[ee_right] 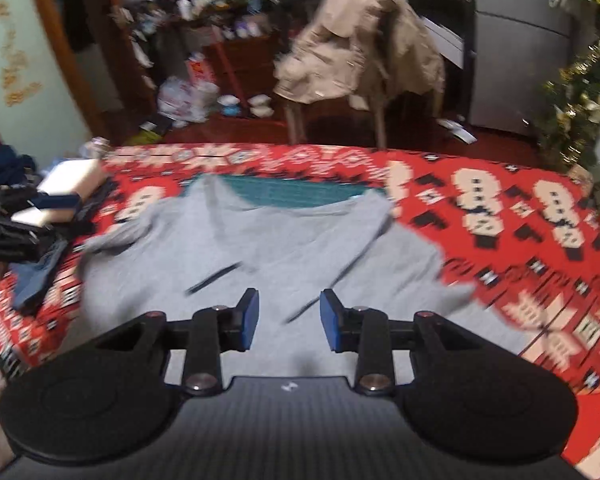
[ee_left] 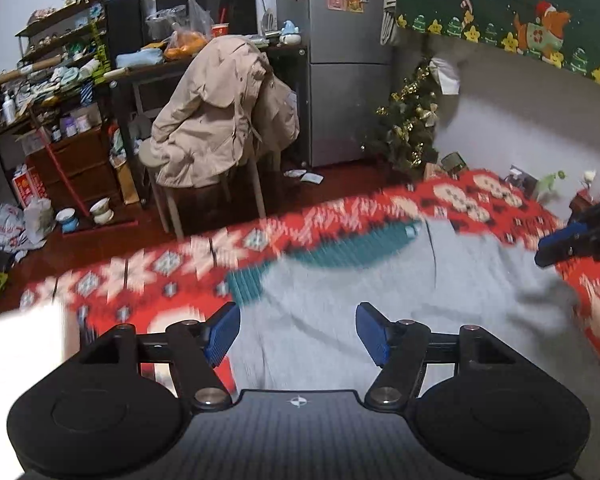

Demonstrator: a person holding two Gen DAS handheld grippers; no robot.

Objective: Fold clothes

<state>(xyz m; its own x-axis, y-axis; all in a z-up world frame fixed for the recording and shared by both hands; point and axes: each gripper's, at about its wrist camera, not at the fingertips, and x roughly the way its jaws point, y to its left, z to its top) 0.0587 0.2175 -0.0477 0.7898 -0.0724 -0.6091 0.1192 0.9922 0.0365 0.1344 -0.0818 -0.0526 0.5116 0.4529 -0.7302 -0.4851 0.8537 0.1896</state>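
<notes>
A grey sweatshirt (ee_left: pixel 380 288) lies spread on a red patterned blanket (ee_left: pixel 140 276), with a teal panel (ee_left: pixel 340 248) showing at its far edge. My left gripper (ee_left: pixel 298 330) hovers open over the garment's near part, nothing between its blue pads. In the right wrist view the same grey sweatshirt (ee_right: pixel 268 240) lies flat with creases, its teal panel (ee_right: pixel 292 192) at the far side. My right gripper (ee_right: pixel 289 320) is open above the cloth, holding nothing. The right gripper's blue tip (ee_left: pixel 568 240) shows at the right edge of the left wrist view. The left gripper (ee_right: pixel 28 232) appears at the far left of the right wrist view.
A chair draped with a beige coat (ee_left: pixel 220 116) stands beyond the bed. Cluttered shelves (ee_left: pixel 60 60), a grey fridge (ee_left: pixel 340 60) and a small Christmas tree (ee_left: pixel 412 120) line the back. A white block (ee_right: pixel 76 176) and dark clothes (ee_right: pixel 4 168) lie at the bed's left corner.
</notes>
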